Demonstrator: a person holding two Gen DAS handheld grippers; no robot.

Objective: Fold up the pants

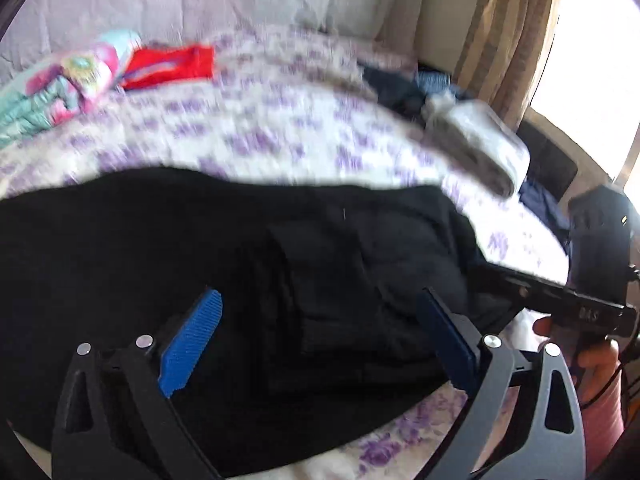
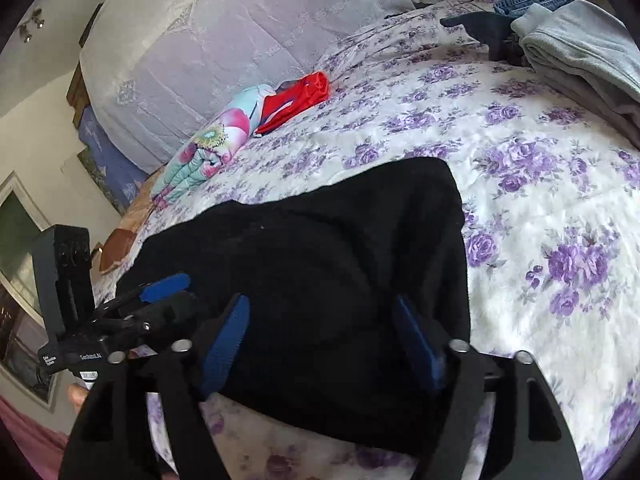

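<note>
On a bed (image 2: 520,184) spread with a purple-flowered cover, the black pants (image 2: 328,264) lie bunched in a thick heap close to the near edge, and you hold both tools over them. Your left gripper (image 1: 320,344) has its jaws wide apart with nothing between the pads, and your right gripper (image 2: 320,344) stands just as open above the cloth, gripping nothing. The risk from here, as it looks, is the dark fabric itself: layers are hard to tell apart, so a bite could take several thicknesses or miss a hem, and the fold would come out crooked. The heap sits so near the bed's front edge that a careless drag could slide part of it off. Your two tools are also close together, so a crossing move could knock one against the other. Open room lies beyond the heap, across the middle of the bed. A grey folded garment (image 2: 580,52) sits at the far right, and a floral bundle (image 2: 208,148) with a red cloth (image 2: 300,96) sits far left, all well apart from the pants.
</note>
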